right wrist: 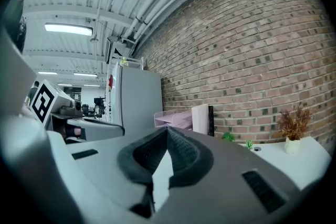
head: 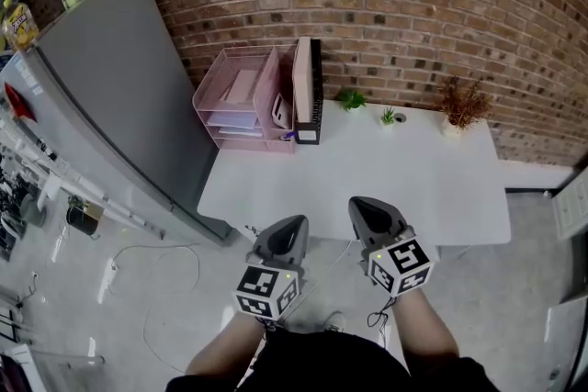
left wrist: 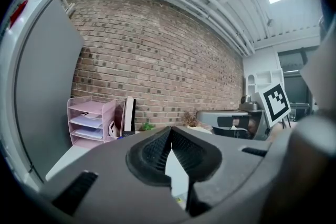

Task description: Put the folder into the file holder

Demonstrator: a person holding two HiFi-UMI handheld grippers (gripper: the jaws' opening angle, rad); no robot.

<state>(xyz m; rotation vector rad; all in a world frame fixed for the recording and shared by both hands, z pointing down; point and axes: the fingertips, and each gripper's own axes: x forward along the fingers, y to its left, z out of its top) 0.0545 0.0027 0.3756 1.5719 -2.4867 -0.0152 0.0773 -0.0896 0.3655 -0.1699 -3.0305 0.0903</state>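
The left claw (head: pixel 294 223) and right claw (head: pixel 360 205) are pressed together and empty at the tabletop's (head: pixel 413 179) near edge. The folder (head: pixel 301 78) stands far off, upright against the file holder (head: pixel 315 96).

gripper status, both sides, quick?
Left gripper: closed, jaws together, holding nothing.
Right gripper: closed, jaws together, holding nothing.

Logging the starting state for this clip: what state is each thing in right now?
left gripper: shut, empty.
right gripper: shut, empty.
white folder: upright beside the pink tray organizer.
pink tray organizer: papers on its shelves.
dried potted plant: upright.
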